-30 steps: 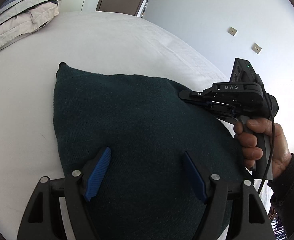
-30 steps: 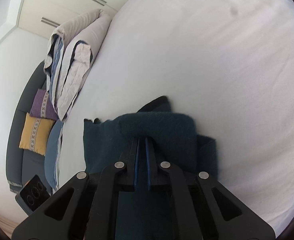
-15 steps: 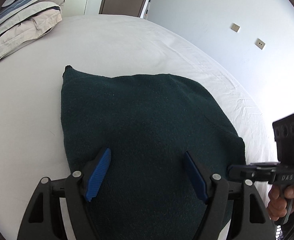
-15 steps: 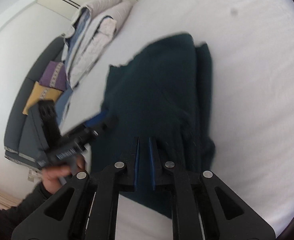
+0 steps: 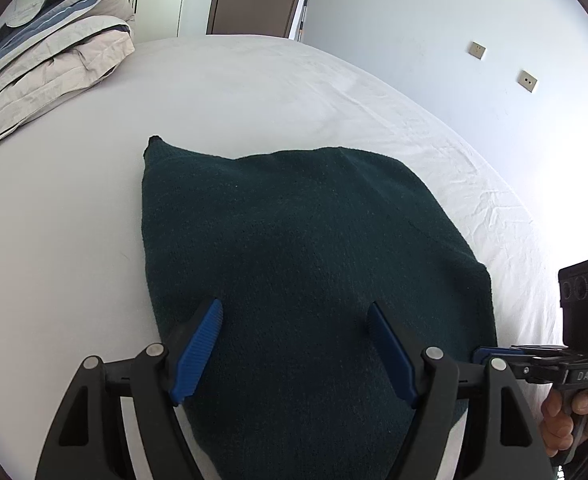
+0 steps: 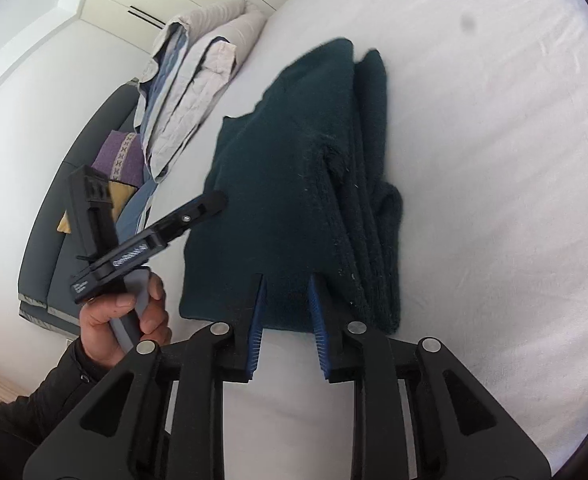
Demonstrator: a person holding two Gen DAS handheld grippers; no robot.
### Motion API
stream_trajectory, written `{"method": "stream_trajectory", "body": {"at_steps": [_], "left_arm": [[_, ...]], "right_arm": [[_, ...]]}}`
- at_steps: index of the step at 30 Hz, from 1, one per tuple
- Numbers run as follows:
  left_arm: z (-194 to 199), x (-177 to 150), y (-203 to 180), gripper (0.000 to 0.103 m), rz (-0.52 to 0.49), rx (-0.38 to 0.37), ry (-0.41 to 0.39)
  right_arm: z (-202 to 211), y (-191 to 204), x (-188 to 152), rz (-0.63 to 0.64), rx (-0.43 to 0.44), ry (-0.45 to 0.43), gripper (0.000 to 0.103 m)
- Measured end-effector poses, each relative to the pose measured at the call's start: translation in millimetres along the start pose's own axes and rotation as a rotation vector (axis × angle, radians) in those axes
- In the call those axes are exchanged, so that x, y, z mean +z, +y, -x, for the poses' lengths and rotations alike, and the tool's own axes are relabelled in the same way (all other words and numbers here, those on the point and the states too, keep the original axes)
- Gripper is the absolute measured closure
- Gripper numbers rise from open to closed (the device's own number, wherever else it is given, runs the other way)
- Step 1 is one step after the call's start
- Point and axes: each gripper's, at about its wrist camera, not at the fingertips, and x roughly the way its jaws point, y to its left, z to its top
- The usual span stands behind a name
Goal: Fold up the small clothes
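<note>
On a white bed (image 5: 74, 208), a dark green knitted garment (image 5: 313, 264) is seen lying folded over on itself, its stacked layers showing along one edge in the right wrist view (image 6: 365, 200). The left gripper (image 5: 294, 354) is held just above the near part of the cloth, its blue pads set wide apart with nothing pressed between them. The right gripper (image 6: 288, 320) is drawn up at the garment's near edge; its jaws have just been opening to a narrow gap, and no cloth is caught between the pads, so the fold appears to have been released. A folded quilt (image 5: 46, 60) is stacked well apart, at the head of the bed.

The step in hand is judged to be the letting-go after a fold has been laid down. For the next move, the loose, uneven layers on the right edge would probably need to be squared, or a fresh edge pinched with narrowed jaws for a further fold. Care would be called for so that the top layer is not dragged askew.
</note>
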Motion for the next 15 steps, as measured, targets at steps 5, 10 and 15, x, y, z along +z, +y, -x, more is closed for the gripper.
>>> {"method": "stream_trajectory", "body": {"at_steps": [5, 10, 15], "left_arm": [[42, -16, 2, 0.027, 0.033, -0.075, -0.065], [21, -33, 7, 0.028, 0.056, -0.113, 0.013], [19, -38, 4, 0.027, 0.035, -0.117, 0.013]], "right_arm": [[20, 16, -9, 0.034, -0.018, -0.047, 0.08], [42, 30, -5, 0.044, 0.012, -0.121, 0.053], [42, 16, 6, -0.022, -0.081, -0.104, 0.053]]}}
